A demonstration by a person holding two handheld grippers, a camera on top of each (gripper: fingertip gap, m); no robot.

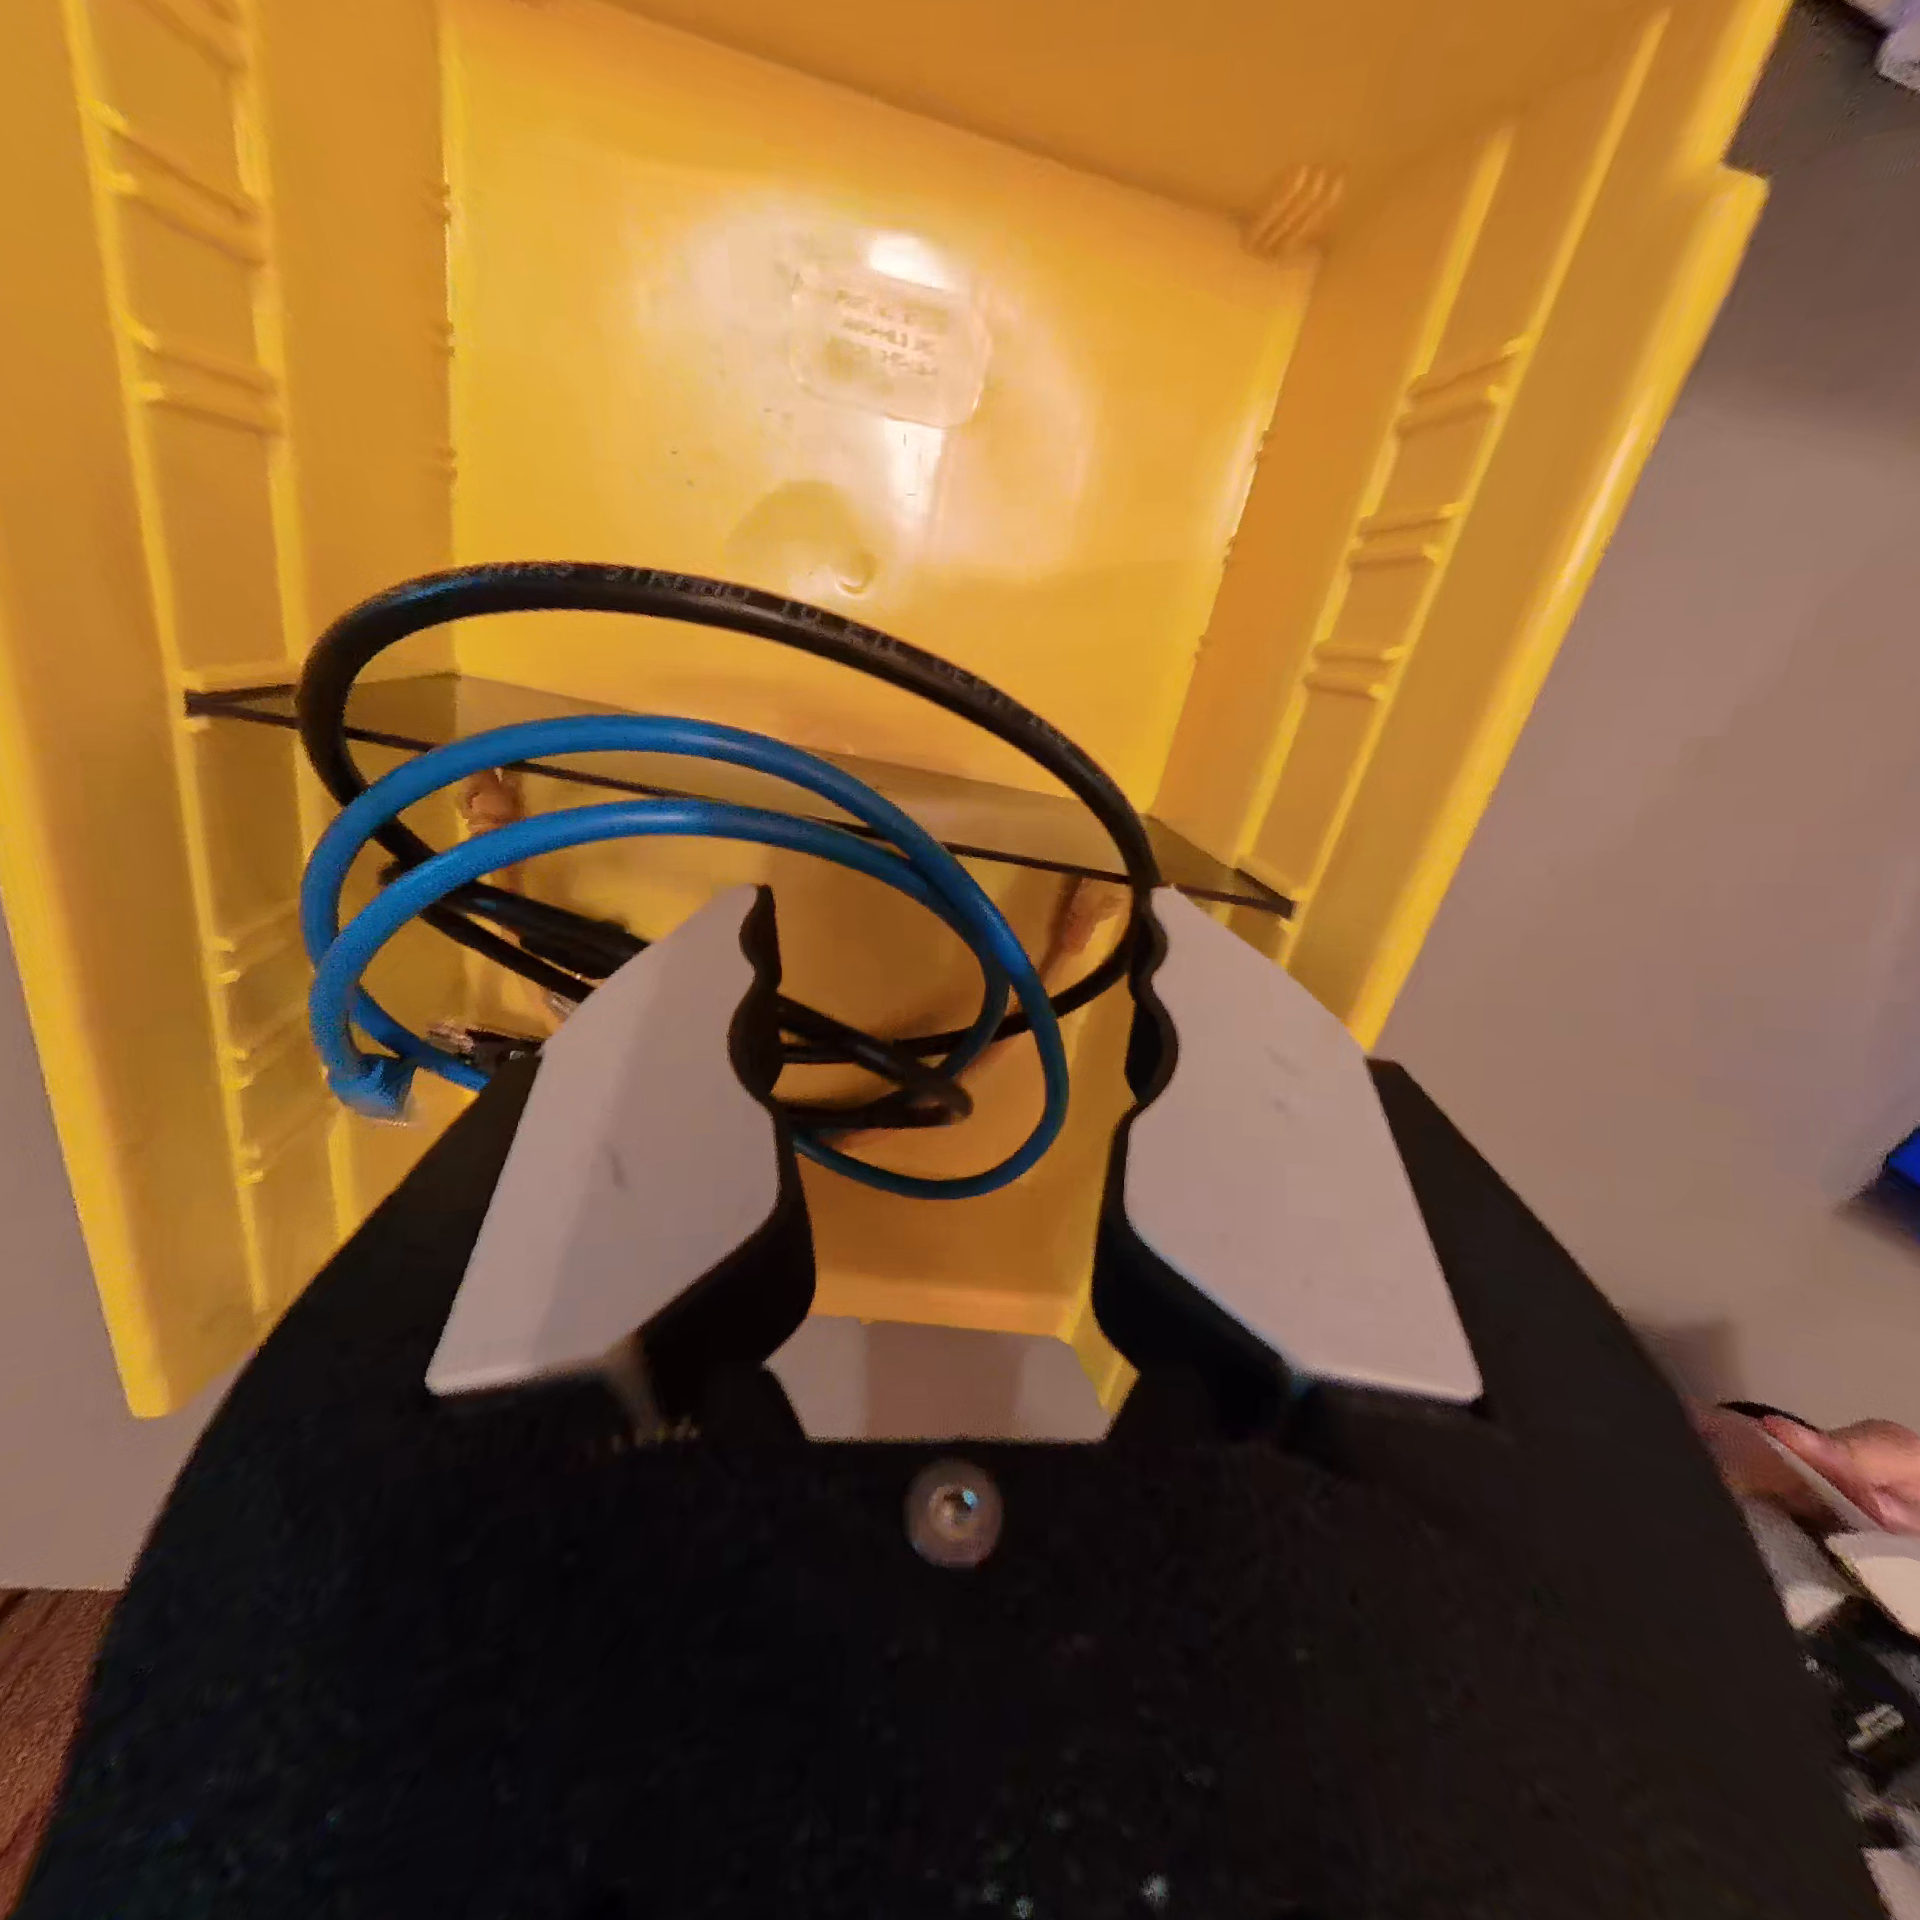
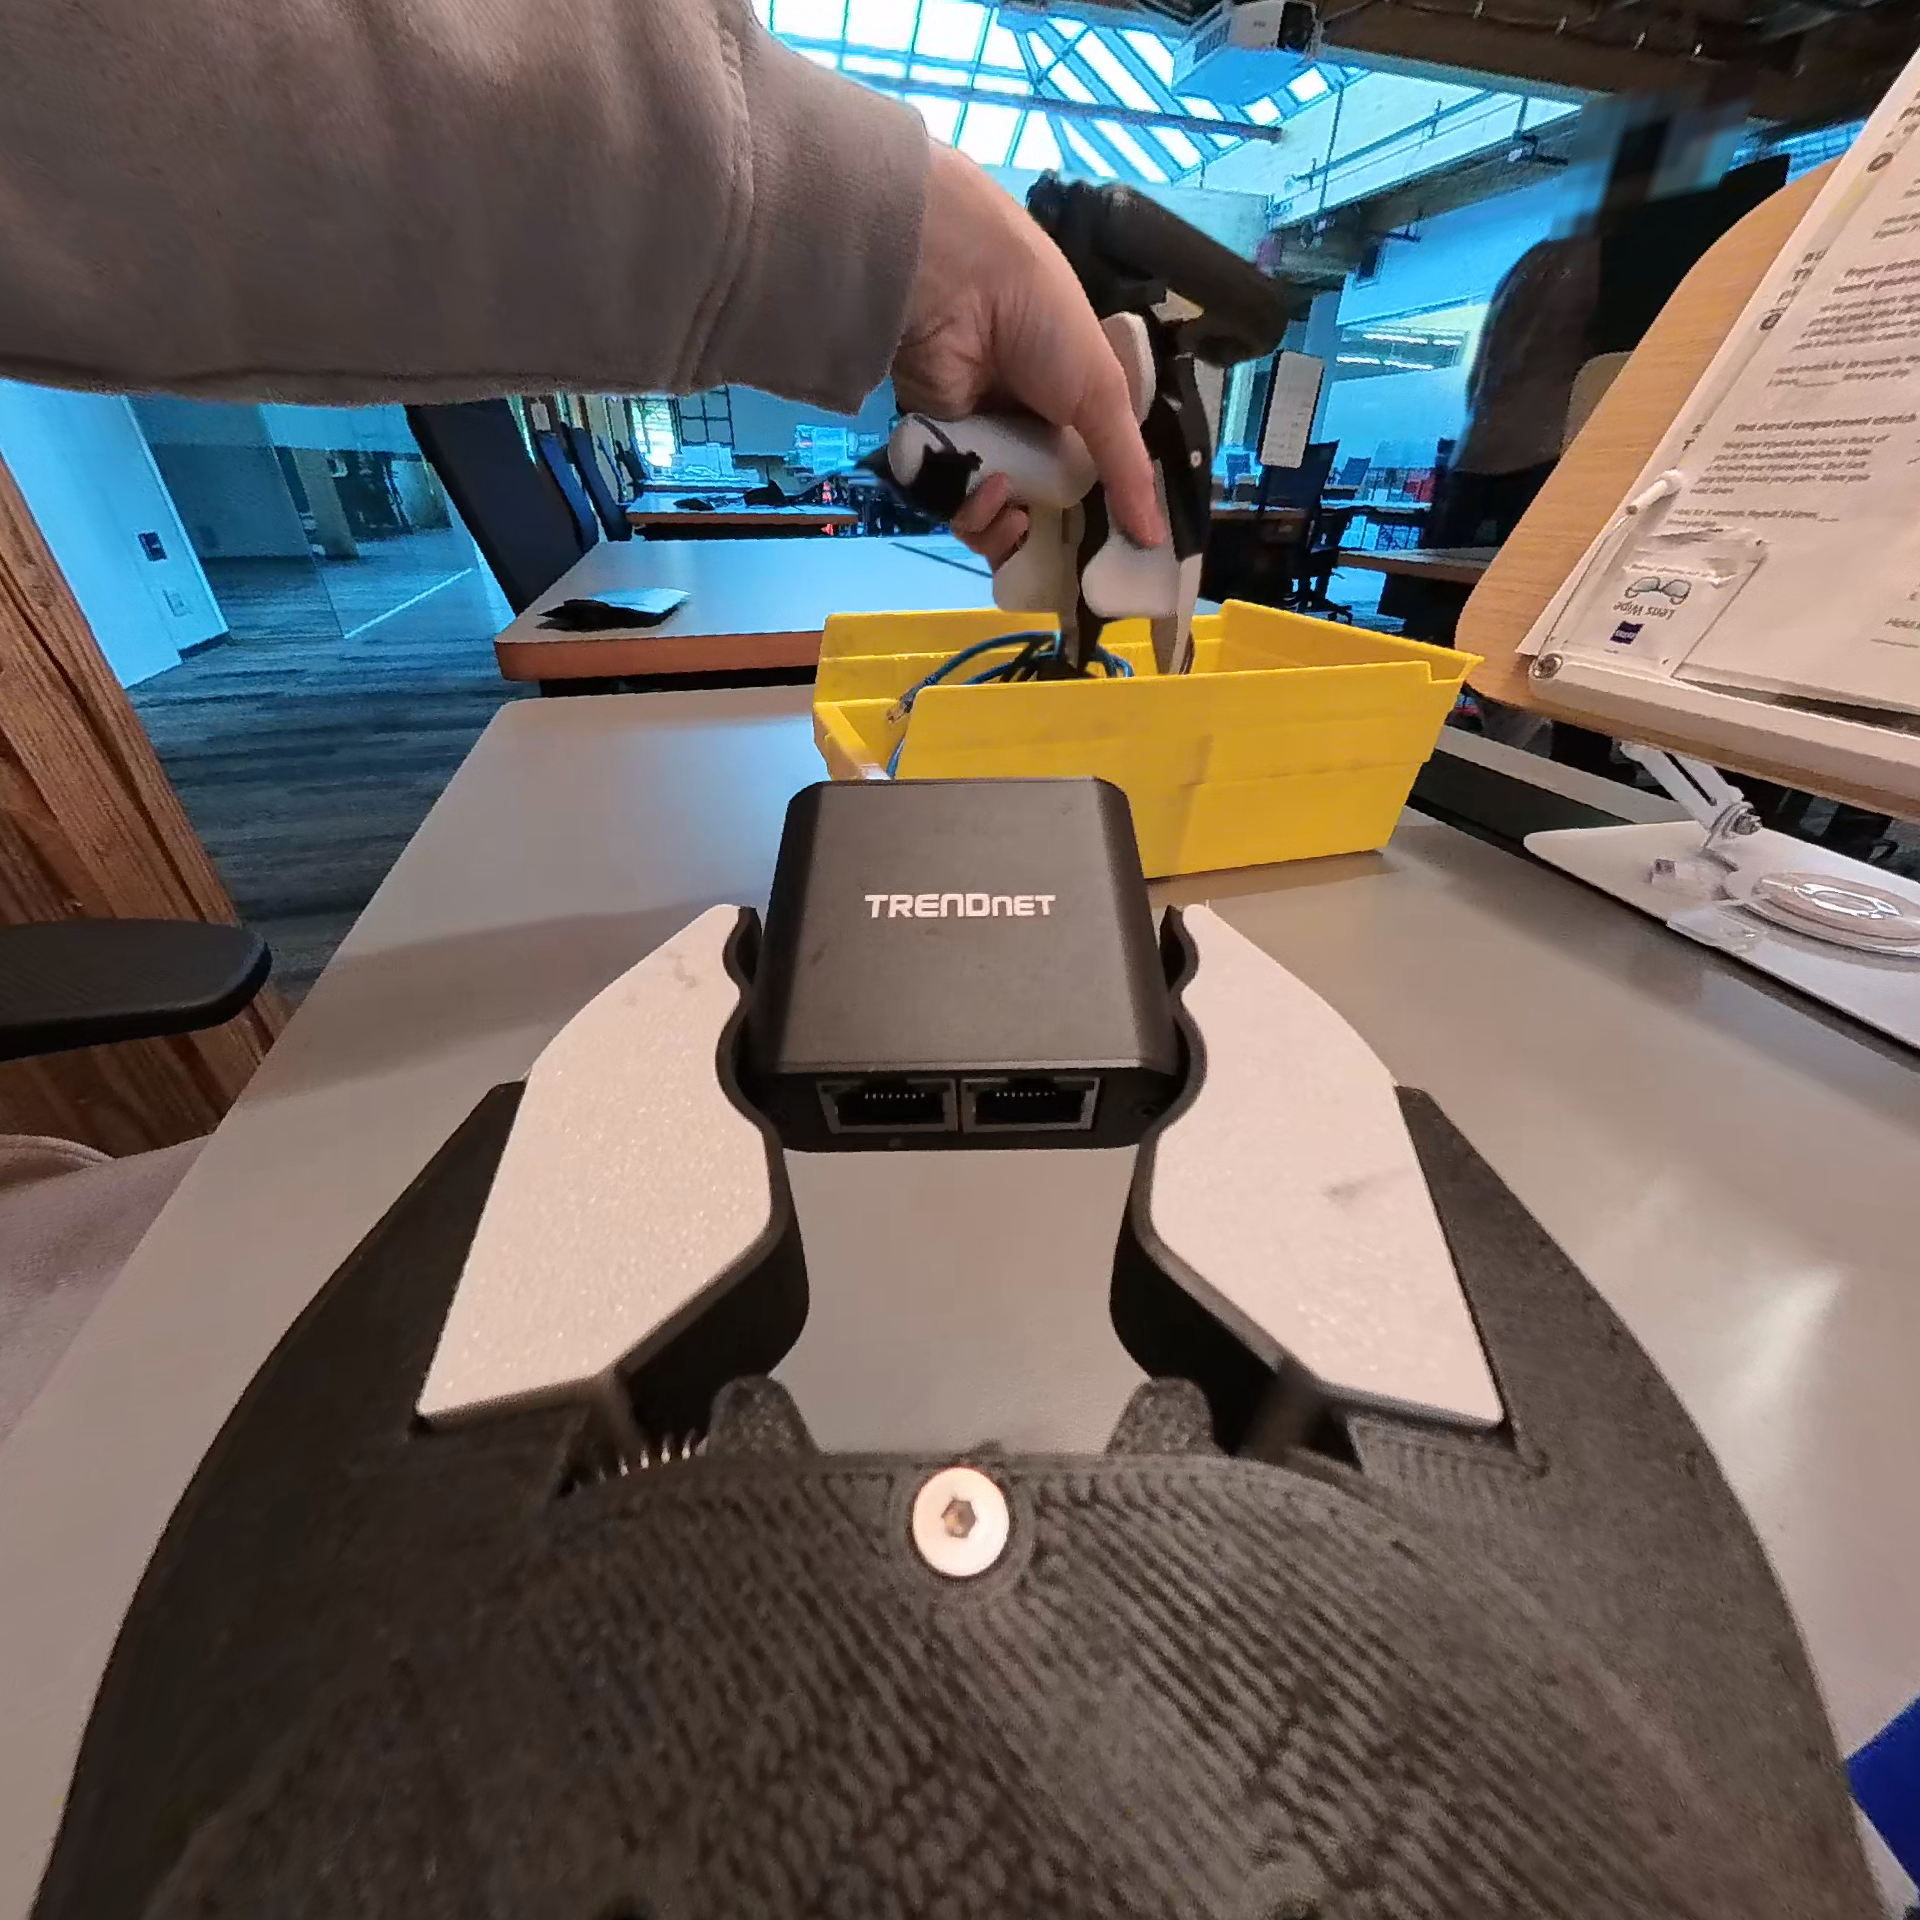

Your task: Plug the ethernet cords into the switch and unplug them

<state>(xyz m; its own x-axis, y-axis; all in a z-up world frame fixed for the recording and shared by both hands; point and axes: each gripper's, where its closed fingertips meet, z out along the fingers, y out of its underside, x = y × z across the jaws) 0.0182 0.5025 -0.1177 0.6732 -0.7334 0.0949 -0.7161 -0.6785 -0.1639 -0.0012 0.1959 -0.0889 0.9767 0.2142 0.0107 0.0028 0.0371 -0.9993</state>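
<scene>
Over the yellow bin (image 1: 312,520), left wrist view: the left gripper (image 1: 956,914) points down into the front compartment, jaws spread wide with nothing between them. Below and between the fingers lie two coiled ethernet cords, a blue cord (image 1: 665,738) in a double loop and a black cord (image 1: 727,603) arching behind it. The blue cord's boot and clear plug (image 1: 369,1091) sit at the lower left of the coil, left of the left finger; a second clear plug (image 1: 462,1039) lies just beside it. A dark divider (image 1: 1195,857) crosses the bin behind the coils.

Judgement: the cords are light and springy, and the loops are tangled, so lifting one may drag the other. Best hold is on the stiff boot just behind a plug, not mid-cable. The plug latch looks fragile.

Right wrist view: the right gripper (image 2: 958,914) is closed on the black switch (image 2: 956,935), fingers pressing both side walls. The switch rests on the grey table (image 2: 582,831), its two empty ports (image 2: 958,1103) facing the camera. It reads as small, rigid and smooth-sided, so it could slip under insertion force. Beyond it sits the yellow bin (image 2: 1195,748), with the left gripper (image 2: 1132,623) dipped inside, held by a hand (image 2: 997,332).
</scene>
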